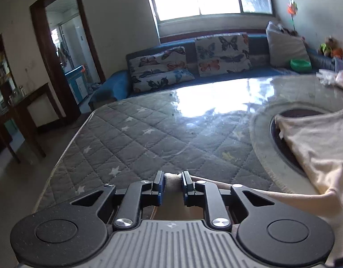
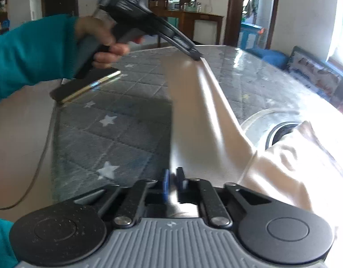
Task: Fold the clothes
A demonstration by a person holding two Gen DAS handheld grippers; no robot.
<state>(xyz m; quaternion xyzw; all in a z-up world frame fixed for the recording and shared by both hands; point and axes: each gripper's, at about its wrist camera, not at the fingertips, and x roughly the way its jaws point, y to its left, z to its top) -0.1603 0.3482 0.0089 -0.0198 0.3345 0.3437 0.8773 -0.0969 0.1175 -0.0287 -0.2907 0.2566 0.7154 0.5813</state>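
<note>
A cream garment [image 1: 319, 147] lies partly on the quilted grey star-pattern table cover [image 1: 131, 138], draped over a round hole at the right. My left gripper [image 1: 172, 178] is shut on a fold of the cream garment. In the right wrist view the garment [image 2: 200, 116] stretches as a taut band from my right gripper [image 2: 173, 178], which is shut on its near edge, up to the left gripper [image 2: 195, 54], held by a hand in a teal sleeve. The rest of the garment [image 2: 290, 163] bunches at the right over the hole.
A round grey ring with a dark hole [image 1: 290, 134] sits in the table at the right. A blue sofa with butterfly cushions [image 1: 220, 53] stands behind the table under a bright window. A dark wooden cabinet [image 1: 26, 116] and doorway are at the left. A green bowl [image 1: 301, 63] sits far right.
</note>
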